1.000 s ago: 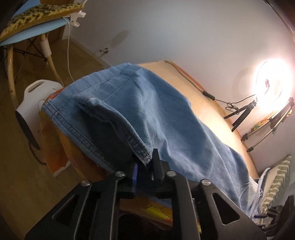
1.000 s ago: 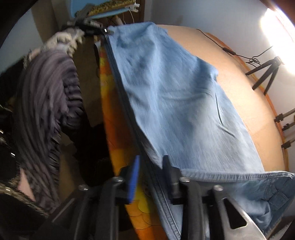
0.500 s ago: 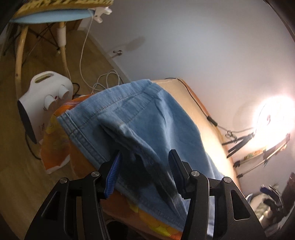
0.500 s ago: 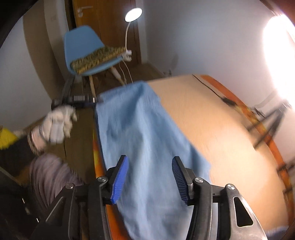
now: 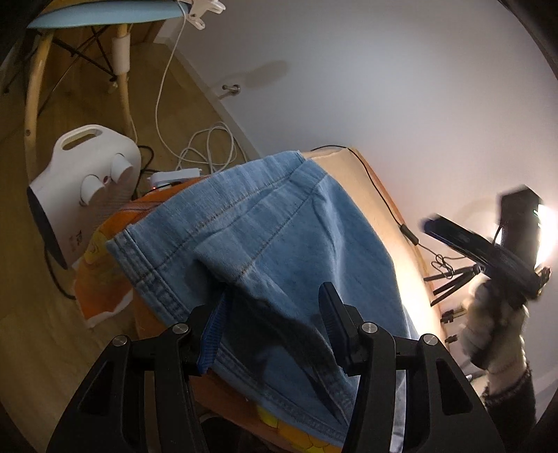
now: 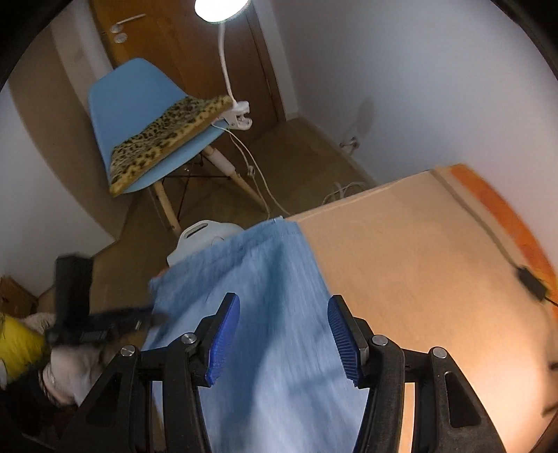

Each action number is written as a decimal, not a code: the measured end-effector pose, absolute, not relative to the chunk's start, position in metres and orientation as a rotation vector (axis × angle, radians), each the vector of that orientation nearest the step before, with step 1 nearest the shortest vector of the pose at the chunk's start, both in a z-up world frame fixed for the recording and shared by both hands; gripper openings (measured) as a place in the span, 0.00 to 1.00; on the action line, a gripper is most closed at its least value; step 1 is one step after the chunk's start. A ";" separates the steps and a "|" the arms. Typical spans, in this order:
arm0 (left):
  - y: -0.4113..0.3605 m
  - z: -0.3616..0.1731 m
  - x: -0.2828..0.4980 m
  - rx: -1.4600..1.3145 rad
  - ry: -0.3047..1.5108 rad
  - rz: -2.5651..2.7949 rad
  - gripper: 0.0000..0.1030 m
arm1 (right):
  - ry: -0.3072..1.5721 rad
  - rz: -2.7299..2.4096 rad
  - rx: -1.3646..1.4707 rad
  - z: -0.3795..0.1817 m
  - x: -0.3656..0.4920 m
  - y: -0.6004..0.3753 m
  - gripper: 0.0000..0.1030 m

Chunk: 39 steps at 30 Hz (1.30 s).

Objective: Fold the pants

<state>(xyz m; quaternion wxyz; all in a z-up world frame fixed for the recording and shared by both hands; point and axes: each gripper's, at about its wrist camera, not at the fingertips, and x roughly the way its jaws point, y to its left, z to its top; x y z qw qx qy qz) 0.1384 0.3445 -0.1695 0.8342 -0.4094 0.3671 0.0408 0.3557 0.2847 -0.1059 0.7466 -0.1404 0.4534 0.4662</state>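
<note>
We hold both claws above the light blue denim pants point(image 5: 279, 237), which lie folded on a pale beige bench point(image 6: 418, 265) along its near long edge, with one end reaching the bench's far corner beside the wall. Under the pants at that edge an orange and yellow patterned cloth point(image 5: 94, 271) hangs over the side of the bench.

Our left claw point(image 5: 272, 331) has its two fingers spread apart with nothing between them; it hangs over a raised fold of denim near the hemmed edge of the pants, and we cannot tell whether the fingers touch the fabric. Our right claw point(image 6: 284, 339) is likewise spread wide, its ribbed blue pads point(image 6: 343, 341) apart and empty, above the flat stretch of denim. The denim in the right wrist view is blurred.

In the left wrist view we see the right claw point(image 5: 488, 251) as a blurred dark shape in a gloved hand point(image 5: 488, 334), off the bench's far side. In the right wrist view the left claw point(image 6: 90, 320) shows dark and blurred at the near edge of the pants.

On the wooden floor just beside the bench's end stands a white fan heater point(image 5: 80, 195) with two knobs. Further off is a blue shell chair point(image 6: 139, 115) with wooden legs, carrying a leopard-print cushion point(image 6: 167, 132); a white clip-on lamp point(image 6: 223, 7) is clamped to the seat and lit. A thin black cable point(image 5: 387, 205) runs along the bench's wall-side edge.
</note>
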 end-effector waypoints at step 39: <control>0.357 -0.153 0.118 -0.707 0.600 0.240 0.06 | 0.905 1.125 -0.388 -0.134 0.377 0.400 0.02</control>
